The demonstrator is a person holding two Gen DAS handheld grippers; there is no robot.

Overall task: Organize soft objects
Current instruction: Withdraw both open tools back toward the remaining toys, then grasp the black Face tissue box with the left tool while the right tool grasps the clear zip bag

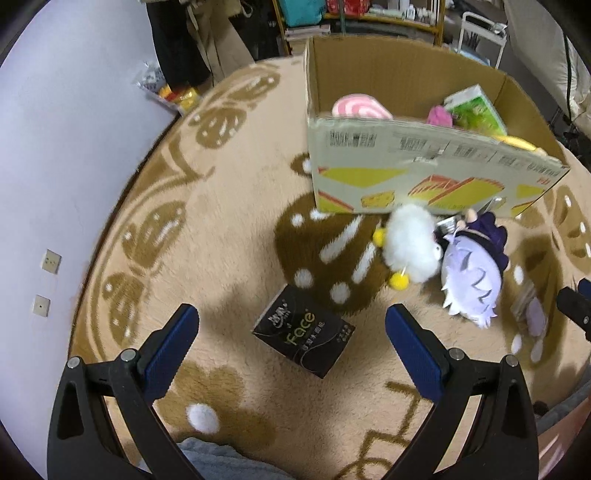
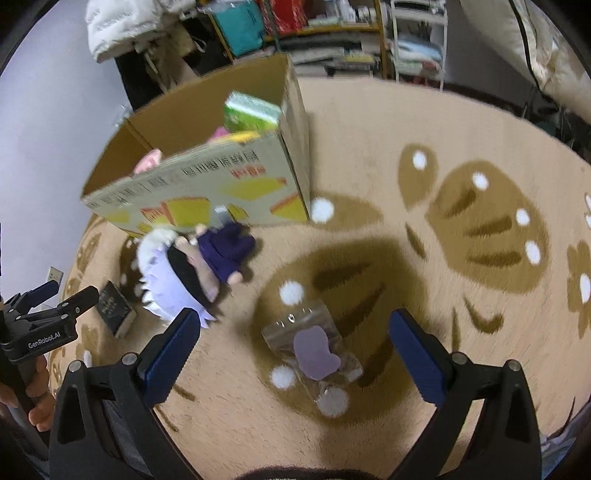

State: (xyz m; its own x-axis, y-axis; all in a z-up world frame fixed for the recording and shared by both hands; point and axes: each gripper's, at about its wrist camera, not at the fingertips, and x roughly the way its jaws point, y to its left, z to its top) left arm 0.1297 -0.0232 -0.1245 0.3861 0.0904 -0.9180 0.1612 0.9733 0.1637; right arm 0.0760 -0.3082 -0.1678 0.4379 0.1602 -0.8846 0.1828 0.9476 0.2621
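Observation:
A black tissue pack point(image 1: 303, 339) lies on the rug between the open fingers of my left gripper point(image 1: 290, 343). A white fluffy plush point(image 1: 408, 248) and a lilac-haired doll in purple point(image 1: 472, 273) lie before an open cardboard box point(image 1: 424, 173). The box holds a pink swirl plush point(image 1: 360, 107), a pink item and a green pack point(image 1: 474, 110). My right gripper point(image 2: 295, 345) is open above a clear bag with a lilac piece point(image 2: 314, 347). The right wrist view also shows the doll point(image 2: 192, 273), the box point(image 2: 207, 184) and the tissue pack point(image 2: 112, 308).
A beige rug with brown butterfly patterns point(image 2: 480, 229) covers the floor. Shelves and clutter point(image 2: 332, 33) stand behind the box. A pale wall point(image 1: 55, 166) is on the left. The left gripper point(image 2: 48, 310) shows at the right wrist view's left edge.

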